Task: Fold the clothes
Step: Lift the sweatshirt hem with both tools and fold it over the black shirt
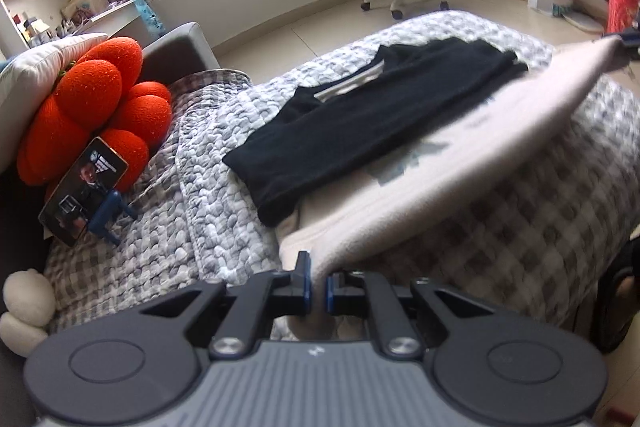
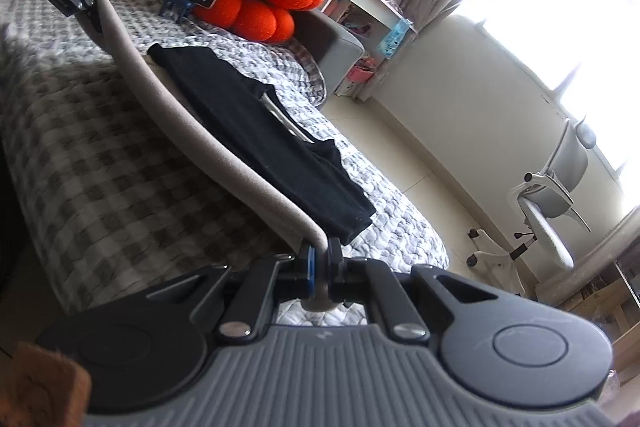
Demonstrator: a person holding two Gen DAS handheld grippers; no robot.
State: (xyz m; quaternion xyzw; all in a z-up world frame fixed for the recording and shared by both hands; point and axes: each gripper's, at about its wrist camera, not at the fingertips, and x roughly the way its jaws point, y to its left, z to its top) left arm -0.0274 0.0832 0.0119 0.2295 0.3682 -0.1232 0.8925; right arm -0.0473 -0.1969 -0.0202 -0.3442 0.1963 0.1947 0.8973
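Ahead of the left gripper's claw lies a black garment (image 1: pixel 376 115) on a pale beige one (image 1: pixel 460 163) (faint grey print), over a grey-and-white checked bedspread (image 1: pixel 520 247); orange cushion (image 1: pixel 96 115) far left.

Each gripper, left (image 1: pixel 318 291) and right (image 2: pixel 320 277), has a ribbed grey body, black linkage arms with silver screws, round black caps and blue-edged fingers (image 1: pixel 304 281).

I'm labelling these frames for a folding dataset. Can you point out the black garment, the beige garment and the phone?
black garment (image 1: pixel 360 115): left wrist view, middle of its folded body.
beige garment (image 1: pixel 460 163): left wrist view, lifted panel between the grippers.
phone (image 1: pixel 86 187): left wrist view, centre of its screen.
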